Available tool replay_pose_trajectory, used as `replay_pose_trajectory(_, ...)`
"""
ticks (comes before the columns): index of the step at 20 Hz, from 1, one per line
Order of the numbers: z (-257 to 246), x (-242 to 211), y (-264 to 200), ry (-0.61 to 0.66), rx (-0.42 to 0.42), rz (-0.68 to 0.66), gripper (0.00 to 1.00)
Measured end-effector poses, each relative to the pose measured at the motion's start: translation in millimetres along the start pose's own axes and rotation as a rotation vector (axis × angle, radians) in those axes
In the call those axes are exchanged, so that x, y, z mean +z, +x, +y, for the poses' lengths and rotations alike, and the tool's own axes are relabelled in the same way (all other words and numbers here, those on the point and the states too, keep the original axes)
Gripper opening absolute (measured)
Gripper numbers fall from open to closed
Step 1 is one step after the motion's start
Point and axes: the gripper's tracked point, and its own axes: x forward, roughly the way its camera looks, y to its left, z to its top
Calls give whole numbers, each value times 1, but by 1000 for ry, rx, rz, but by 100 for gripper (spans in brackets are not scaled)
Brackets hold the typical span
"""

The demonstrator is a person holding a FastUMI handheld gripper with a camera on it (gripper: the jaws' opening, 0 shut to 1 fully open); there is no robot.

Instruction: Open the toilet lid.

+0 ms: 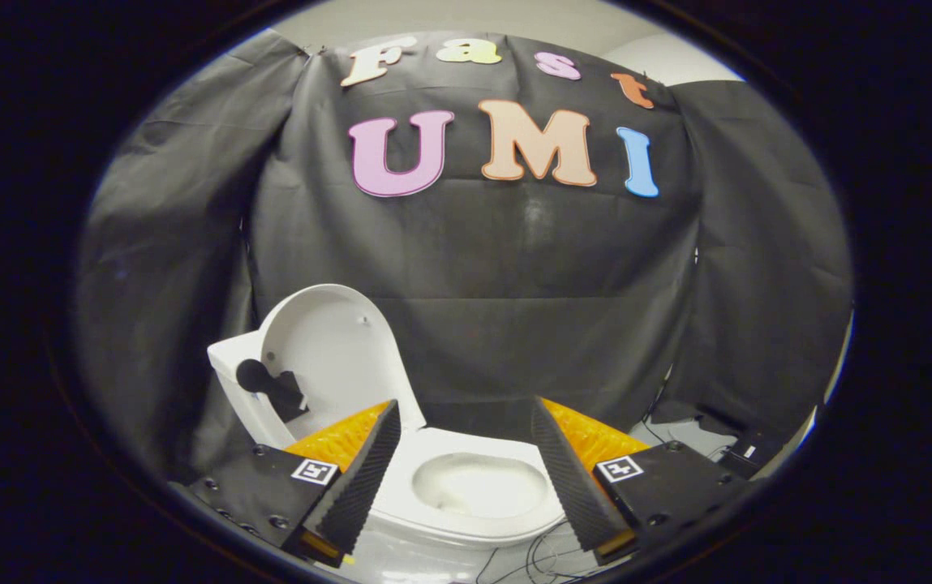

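Standing at the left of the booth, a white toilet (433, 487) faces outward with its lid (336, 349) already raised, leaning back against the cistern (230, 365) behind it. The lid's pale inner face is turned toward the room. A black knob-shaped piece on a short black arm (271, 385) sits against the lid's lower left side, between the lid and the cistern; what it is cannot be told.

Below the lid, the seat rim (466, 519) and the open bowl (478, 487) lie flat and uncovered. The bowl sits between the two fingers of the handheld gripper (466, 466), slightly beyond their tips.

The gripper is released, its fingers spread wide with nothing held. Each finger has a dark ribbed pad on its inner face, an orange textured back, and a black block carrying a small square black-and-white marker. The left finger (356, 478) crosses in front of the lid's lower edge and the seat's left side, hiding part of both. The right finger (575, 478) stands just beside the seat's right edge.

Thin dark cables (530, 560) trail on the floor in front of the toilet base. Farther right, a small dark object (745, 454) lies on the pale floor (676, 430) near the foot of the black cloth wall (514, 308), which hangs behind everything.
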Motion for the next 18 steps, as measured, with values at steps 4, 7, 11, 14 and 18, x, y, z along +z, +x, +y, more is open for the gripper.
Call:
replay_pose_trajectory(4,-26,-11,-7,-12,-4,2,100)
replay_pose_trajectory(7,-49,-26,-15,-39,-27,19,100)
replay_pose_trajectory(11,-65,-47,-27,-99,-62,69,100)
replay_pose_trajectory(14,-54,-46,-24,-77,-47,36,100)
replay_pose_trajectory(18,-35,-48,-13,-81,16,58,100)
